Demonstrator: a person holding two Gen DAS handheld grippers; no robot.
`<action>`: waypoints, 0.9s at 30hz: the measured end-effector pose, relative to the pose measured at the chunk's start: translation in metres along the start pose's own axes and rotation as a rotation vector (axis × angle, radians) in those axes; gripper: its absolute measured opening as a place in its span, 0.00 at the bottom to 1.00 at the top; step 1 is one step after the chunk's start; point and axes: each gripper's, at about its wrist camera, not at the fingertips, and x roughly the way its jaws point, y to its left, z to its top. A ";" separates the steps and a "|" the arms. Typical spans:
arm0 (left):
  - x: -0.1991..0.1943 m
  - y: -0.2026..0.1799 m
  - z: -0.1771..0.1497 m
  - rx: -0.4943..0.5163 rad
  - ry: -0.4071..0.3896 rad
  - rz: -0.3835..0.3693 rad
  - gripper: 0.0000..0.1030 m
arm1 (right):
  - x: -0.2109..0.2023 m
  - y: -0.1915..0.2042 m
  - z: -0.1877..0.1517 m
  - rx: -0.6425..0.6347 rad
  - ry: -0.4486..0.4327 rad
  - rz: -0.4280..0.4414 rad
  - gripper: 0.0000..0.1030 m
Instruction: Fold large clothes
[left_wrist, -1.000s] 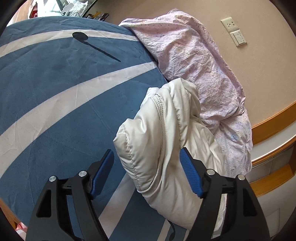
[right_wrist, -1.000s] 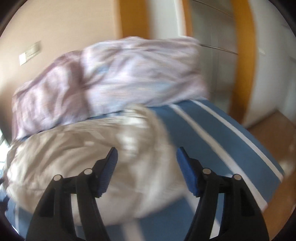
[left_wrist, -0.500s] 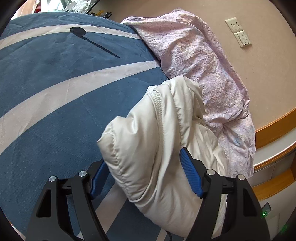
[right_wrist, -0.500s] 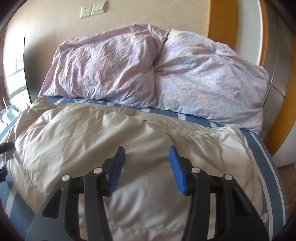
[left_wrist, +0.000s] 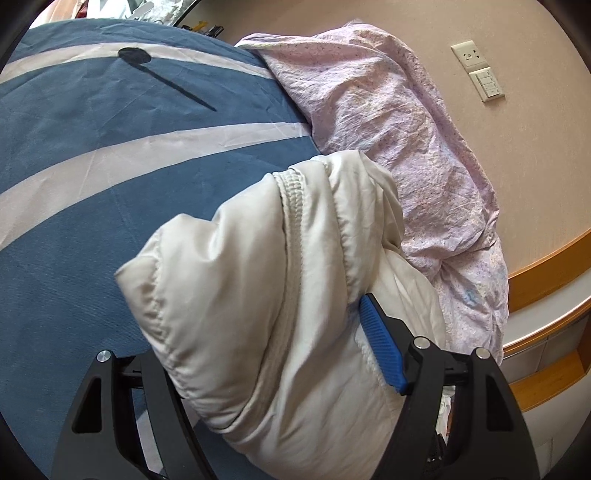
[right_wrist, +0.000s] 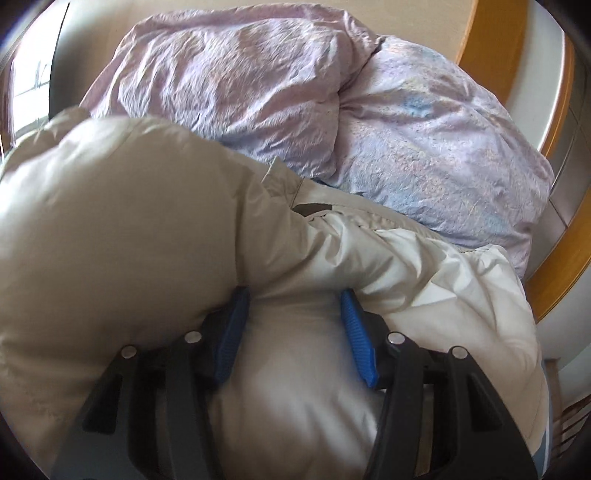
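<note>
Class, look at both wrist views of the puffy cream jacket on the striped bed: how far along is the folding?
Done: no finished fold shows; the jacket sits bunched beside the lilac duvet. In hand: it bulges between both grippers, left gripper wide, right gripper opening slightly around padding. Left: flattening and folding on the striped bedcover.

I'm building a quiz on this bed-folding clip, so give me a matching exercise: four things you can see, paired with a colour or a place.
Things:
1. puffy cream quilted jacket
2. crumpled lilac duvet
3. bed cover
4. white switch plate

Descriptions:
A. on the beige wall
B. blue with white stripes
C. between the left gripper's jaws
D. heaped by the wall

Pairs: 1-C, 2-D, 3-B, 4-A
</note>
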 end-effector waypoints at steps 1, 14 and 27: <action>0.000 -0.002 0.000 0.008 -0.007 0.000 0.72 | 0.001 0.002 -0.001 -0.009 0.000 -0.007 0.51; -0.030 -0.079 -0.011 0.265 -0.115 -0.164 0.38 | 0.008 0.005 -0.002 -0.033 0.023 -0.009 0.52; -0.061 -0.182 -0.054 0.529 -0.154 -0.425 0.37 | 0.002 -0.025 0.003 0.027 0.021 0.099 0.51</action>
